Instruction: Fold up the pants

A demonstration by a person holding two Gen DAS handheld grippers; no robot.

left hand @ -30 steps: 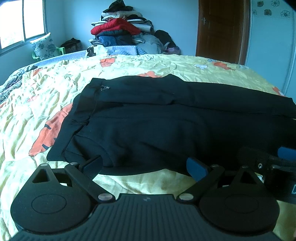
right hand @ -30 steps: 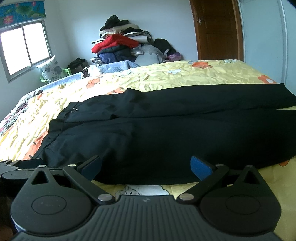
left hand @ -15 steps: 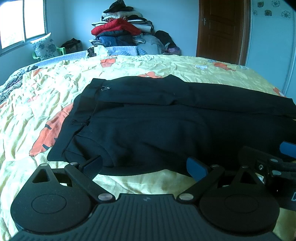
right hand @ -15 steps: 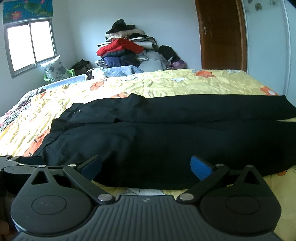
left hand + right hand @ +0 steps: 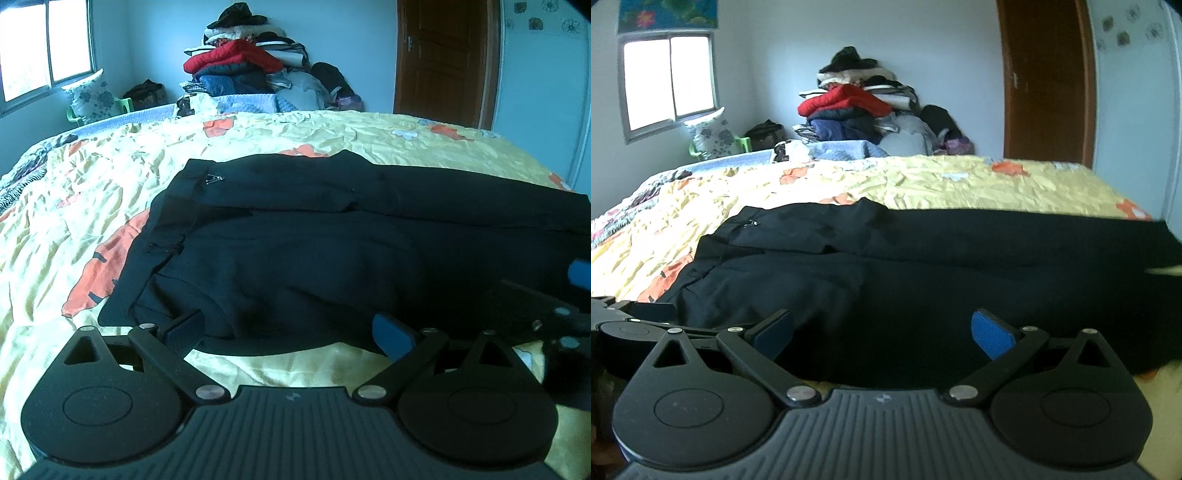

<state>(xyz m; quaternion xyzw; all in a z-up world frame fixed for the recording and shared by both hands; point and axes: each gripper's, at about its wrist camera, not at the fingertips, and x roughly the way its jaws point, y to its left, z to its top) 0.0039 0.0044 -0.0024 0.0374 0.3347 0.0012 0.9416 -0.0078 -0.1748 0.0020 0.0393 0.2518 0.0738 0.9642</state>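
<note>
Black pants point(image 5: 332, 251) spread flat on yellow patterned bed point(image 5: 110, 192), waistband to the left, legs running off to the right, one over the other. Left gripper point(image 5: 288, 328) and right gripper point(image 5: 882, 332) side by side at near edge of pants, fingers point(image 5: 391, 332) of both spread wide apart, empty. Beyond bed: heap of clothes point(image 5: 857, 107), window point(image 5: 668, 81), brown door point(image 5: 443, 62)

Pale walls, bright window point(image 5: 669, 79), wooden door point(image 5: 445, 61), yellow-quilted bed point(image 5: 332, 133).
</note>
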